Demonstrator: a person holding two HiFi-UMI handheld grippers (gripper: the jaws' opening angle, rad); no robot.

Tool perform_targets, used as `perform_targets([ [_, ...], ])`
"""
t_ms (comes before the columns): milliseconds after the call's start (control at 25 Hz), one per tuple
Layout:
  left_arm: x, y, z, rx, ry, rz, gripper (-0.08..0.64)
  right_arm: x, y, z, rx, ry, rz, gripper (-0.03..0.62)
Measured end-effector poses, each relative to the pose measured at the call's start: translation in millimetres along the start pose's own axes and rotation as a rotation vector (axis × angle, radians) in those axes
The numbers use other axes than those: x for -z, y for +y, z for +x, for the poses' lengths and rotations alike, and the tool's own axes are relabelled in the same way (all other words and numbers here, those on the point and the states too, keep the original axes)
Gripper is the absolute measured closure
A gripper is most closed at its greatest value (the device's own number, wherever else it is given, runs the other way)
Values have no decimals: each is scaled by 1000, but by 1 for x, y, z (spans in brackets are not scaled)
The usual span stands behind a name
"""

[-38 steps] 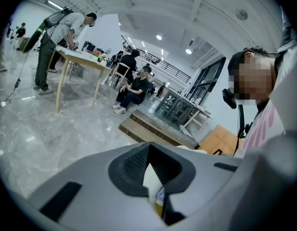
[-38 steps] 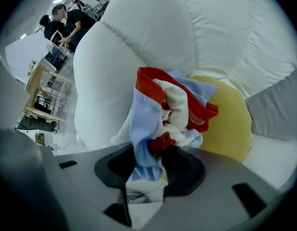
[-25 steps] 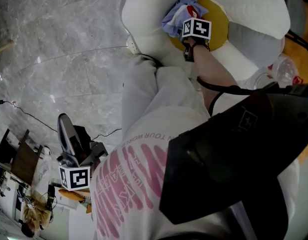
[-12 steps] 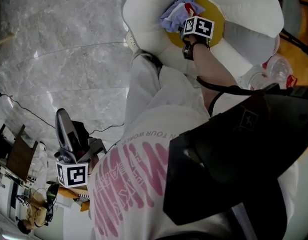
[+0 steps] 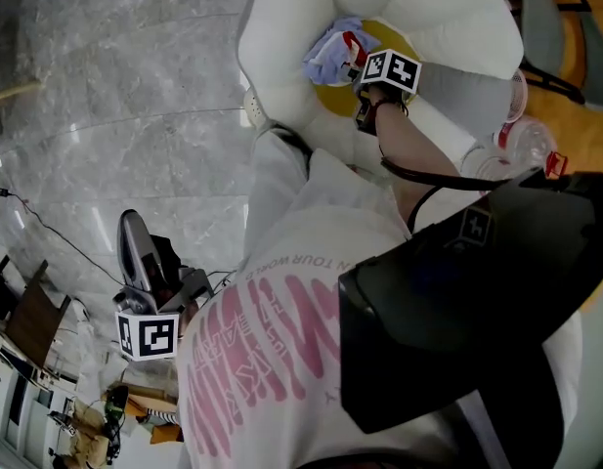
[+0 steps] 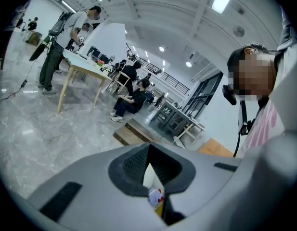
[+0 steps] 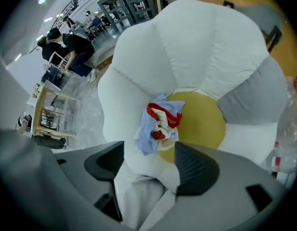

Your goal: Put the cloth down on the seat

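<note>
**Blue cloth [image 5: 328, 55] lies on the seat [image 5: 281, 27]; the right jaws stand wide**

We see the cloth [image 7: 160, 124] crumpled into a small heap, pale blue with a red band and some white in it. It rests on the seat [image 7: 187, 47], a white cushion shaped like a flower with puffed petals. The heap sits where the yellow centre [image 7: 201, 124] meets one of the white petals, partly on each.

In the head view the right gripper [image 5: 374, 76] hangs over the yellow centre [image 5: 332, 96], just beside the cloth, with its marker cube uppermost and its nose pointing steeply down. In its own view the right gripper [image 7: 150, 165] has its two dark pads spread far apart. These jaws have just been opening, and nothing is caught between them. The cloth lies beyond the pads, clear of both. Through the gap we see the edge of the seat and a white trouser leg [image 7: 138, 196].

The left gripper [image 5: 135, 237] is held well away from the seat, down by the person's pink-printed shirt [image 5: 272, 340] and above the grey marble floor [image 5: 115, 86]. In its own view the left gripper [image 6: 150, 177] has its pads drawn together so that the tips meet. Only a thin wedge shows between them, and they hold nothing. Beyond it stand a wooden table [image 6: 85, 69] and several people.
</note>
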State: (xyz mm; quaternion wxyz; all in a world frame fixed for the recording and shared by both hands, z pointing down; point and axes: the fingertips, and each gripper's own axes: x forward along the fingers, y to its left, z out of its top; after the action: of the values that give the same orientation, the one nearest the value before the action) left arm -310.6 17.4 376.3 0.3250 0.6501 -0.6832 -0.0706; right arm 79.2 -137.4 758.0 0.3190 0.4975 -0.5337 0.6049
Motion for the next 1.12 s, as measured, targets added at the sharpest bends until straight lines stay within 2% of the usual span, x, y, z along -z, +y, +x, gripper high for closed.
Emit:
perform_targets([
  [120,-1,-11,-6,21,-27,9,551,-6,8,-18,-57,-27,38,259],
  [200,1,-14,-7,36,-25,7,551,-12,17,-29,-109,-60,89,309],
  [360,2,-22,-2,83,-25,24,551,-35,41,-54,-214,-138,129,537],
  [440,1,-34,-4,94,-34,36,551,-39,50,-72,-281,-151,129,566],
  [640,0,-70,-13,176,-68,80,551,-41,79,-131,-505,-208,82,580],
  [920,30,-97,-42,240,-100,70,551,-20,129,-262,-967,-337,31,580],
  [1120,53,-135,-66,290,-139,59,551,14,132,-381,-1261,-415,-139,580],
])
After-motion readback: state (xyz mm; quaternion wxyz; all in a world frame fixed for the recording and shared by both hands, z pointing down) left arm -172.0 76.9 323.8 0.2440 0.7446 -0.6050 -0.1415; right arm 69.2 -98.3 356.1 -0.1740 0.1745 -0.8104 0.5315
